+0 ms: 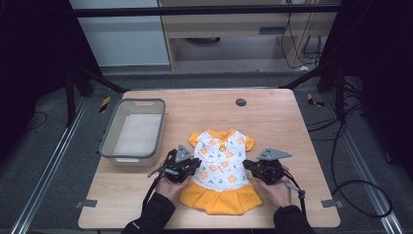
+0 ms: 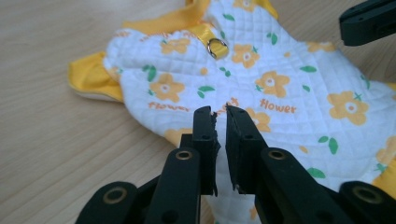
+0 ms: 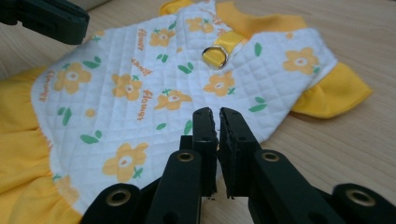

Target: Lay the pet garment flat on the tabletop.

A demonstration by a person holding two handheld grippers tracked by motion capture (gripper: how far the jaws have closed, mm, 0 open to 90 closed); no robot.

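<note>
Left fingers: the left gripper [image 2: 220,112] has its two black jaws drawn nearly together, with a thin slit between them; they hover over the white quilted cloth and I cannot tell whether any fabric is pinched.
Right fingers: the right gripper [image 3: 215,114] likewise has its jaws almost closed, a narrow gap showing, with the tips above the hem of the white panel near the sleeve.
Dress: a small dress [image 1: 221,165] lies flat on the front half of the table [image 1: 277,112], with a white flower-printed bodice, orange collar, orange sleeves and an orange skirt toward the person.
Ring: a metal ring [image 2: 216,47] sits on an orange strap just below the collar.
Grippers on table: in the high view the left gripper [image 1: 197,164] is at the dress's left edge and the right gripper [image 1: 245,165] at its right edge, about waist level.
Bin: a grey bin [image 1: 134,131] stands on the table's left, just beside the dress.
Hands: both hands rest on the table near the skirt.
</note>
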